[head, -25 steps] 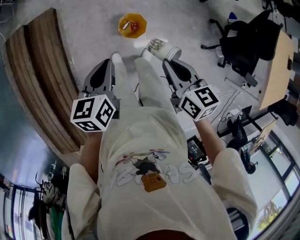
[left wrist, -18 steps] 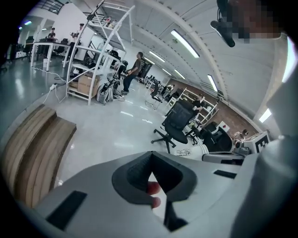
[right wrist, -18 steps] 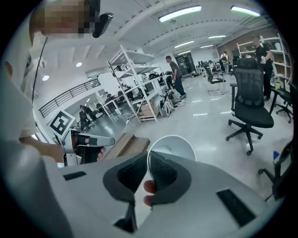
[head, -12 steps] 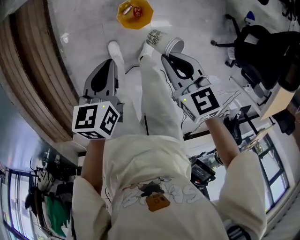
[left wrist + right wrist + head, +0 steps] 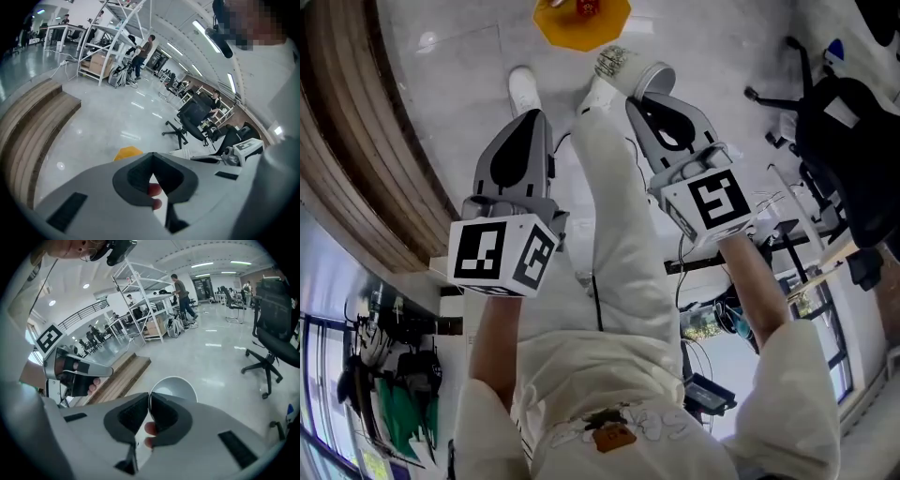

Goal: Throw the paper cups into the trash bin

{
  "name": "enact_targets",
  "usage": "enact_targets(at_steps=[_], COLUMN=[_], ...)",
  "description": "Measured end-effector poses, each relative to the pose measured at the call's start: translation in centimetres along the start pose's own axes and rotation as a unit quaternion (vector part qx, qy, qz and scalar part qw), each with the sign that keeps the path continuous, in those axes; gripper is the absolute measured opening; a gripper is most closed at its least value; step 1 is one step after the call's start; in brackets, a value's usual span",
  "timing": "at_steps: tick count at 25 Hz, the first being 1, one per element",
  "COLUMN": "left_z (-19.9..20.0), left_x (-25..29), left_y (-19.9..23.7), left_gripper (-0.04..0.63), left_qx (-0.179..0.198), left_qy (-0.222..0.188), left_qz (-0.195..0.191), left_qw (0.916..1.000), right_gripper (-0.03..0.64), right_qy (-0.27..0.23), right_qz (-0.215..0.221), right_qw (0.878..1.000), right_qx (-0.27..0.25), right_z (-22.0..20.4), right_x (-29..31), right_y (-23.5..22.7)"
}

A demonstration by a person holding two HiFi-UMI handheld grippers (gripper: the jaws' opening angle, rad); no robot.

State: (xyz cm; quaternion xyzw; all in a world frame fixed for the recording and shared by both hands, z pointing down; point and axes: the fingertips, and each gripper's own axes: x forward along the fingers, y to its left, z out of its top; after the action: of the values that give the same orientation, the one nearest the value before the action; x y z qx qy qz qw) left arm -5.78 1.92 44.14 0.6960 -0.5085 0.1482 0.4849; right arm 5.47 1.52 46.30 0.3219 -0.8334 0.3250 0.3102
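Nearer now, the orange trash bin (image 5: 581,19) is cut by the top edge, with open floor (image 5: 469,56) around it. The right claw (image 5: 636,97) pinches the paper cup (image 5: 630,72) by its rim, near the bin. The left claw (image 5: 536,117) is closed and empty.

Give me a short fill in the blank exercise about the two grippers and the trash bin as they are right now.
1. The right gripper is shut on the rim of a paper ____.
2. The left gripper is shut and holds ____.
3. The yellow trash bin stands on the ____, ahead of the person's shoes.

Missing words: cup; nothing; floor.
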Motion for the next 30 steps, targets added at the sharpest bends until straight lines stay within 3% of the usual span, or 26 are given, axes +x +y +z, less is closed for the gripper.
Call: enact_targets(at_steps=[8,15,30], left_z=[-4.1,-9.1,-14.1], left_x=[7.6,14.9,27.5], left_y=[4.9,8.9,14.2], left_gripper=[0.003,0.002,0.003], left_qx=[0.018,0.024,0.072], left_qy=[0.011,0.051,0.120], left_qz=[0.016,0.024,0.027], left_qw=[0.9996,0.9981,0.9897], right_gripper=[0.026,0.026,0.026], right_qy=[0.006,0.027,0.060], right_qz=[-0.006,-0.002,-0.011], right_qw=[1.000,1.000,0.998], right_qx=[0.012,-0.009,0.004], right_z=[-4.2,-8.2,-14.4], right_x=[7.6,12.5,21.5], right_y=[-3.6,-7.0,-12.2])
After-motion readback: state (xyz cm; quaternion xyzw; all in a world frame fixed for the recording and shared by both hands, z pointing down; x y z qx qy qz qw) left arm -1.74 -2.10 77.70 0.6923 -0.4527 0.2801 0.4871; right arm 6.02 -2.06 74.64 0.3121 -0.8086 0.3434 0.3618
